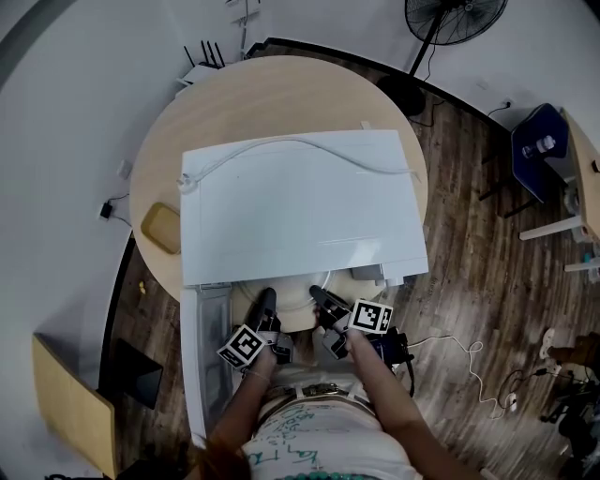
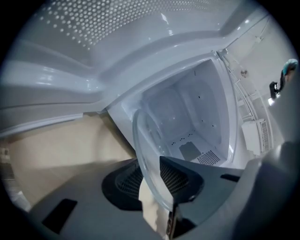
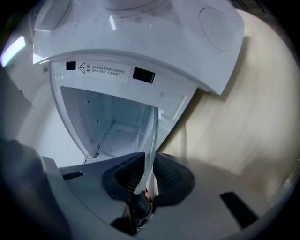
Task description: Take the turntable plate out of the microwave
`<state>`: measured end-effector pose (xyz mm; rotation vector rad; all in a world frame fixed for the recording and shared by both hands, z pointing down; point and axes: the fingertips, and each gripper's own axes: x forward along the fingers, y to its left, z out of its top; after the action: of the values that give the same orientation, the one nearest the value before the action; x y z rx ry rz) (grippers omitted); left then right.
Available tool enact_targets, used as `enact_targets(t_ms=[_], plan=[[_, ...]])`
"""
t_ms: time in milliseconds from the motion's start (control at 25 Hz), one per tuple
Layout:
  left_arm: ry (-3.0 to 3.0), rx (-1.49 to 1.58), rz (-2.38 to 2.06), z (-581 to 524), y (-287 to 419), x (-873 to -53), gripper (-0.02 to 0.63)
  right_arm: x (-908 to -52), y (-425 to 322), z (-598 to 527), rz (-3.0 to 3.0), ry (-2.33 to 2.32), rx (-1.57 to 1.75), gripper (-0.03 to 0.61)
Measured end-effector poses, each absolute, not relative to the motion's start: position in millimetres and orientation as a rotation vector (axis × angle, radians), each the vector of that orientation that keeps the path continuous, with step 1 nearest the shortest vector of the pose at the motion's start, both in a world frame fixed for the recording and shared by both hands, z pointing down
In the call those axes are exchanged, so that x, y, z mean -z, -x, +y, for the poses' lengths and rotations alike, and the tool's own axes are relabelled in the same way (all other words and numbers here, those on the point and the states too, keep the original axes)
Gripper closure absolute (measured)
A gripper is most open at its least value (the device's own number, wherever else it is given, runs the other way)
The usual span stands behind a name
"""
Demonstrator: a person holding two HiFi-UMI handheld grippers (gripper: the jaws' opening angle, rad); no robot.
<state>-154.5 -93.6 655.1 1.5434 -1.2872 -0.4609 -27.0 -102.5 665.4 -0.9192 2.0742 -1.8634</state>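
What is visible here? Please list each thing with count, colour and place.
clear round glass turntable plate: 1, transparent, before the open microwave, between both grippers
white box-shaped microwave: 1, white, on the table, door open
round wooden table: 1, light brown, under the microwave
flat yellow object: 1, yellow, table's left side
thin white cable: 1, white, across the microwave's top
black standing fan: 1, black, floor, upper right
left gripper: 1, grey, shut on the plate's rim
right gripper: 1, grey, shut on the plate's rim

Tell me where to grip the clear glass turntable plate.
Grip the clear glass turntable plate by its thin rim, left and right, from the open front of the white microwave: wide and shallow, only its rim fits between jaws. The left gripper and right gripper clamp there.
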Motion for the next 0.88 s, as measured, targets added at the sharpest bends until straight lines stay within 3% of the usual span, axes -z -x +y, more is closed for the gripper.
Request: enact_targets(t_ms=[200, 400, 560, 880], plan=[[-1.527, 0.493, -1.312, -108, 164, -655, 0.483, -665, 27, -103, 2.122, 0.921, 1.857, 0.525], [-1.478, 0.541, -1.287, -113, 168, -657, 0.529, -665, 28, -106, 2.154, 0.931, 1.831, 0.519], [-1.473, 0.534, -1.279, -113, 166, -656, 0.531, -670, 18, -115, 2.177, 1.018, 1.778, 0.448], [-1.479, 0.53, -1.269, -106, 164, -656, 0.531, -670, 5, -134, 2.127, 1.043, 1.785, 0.459]])
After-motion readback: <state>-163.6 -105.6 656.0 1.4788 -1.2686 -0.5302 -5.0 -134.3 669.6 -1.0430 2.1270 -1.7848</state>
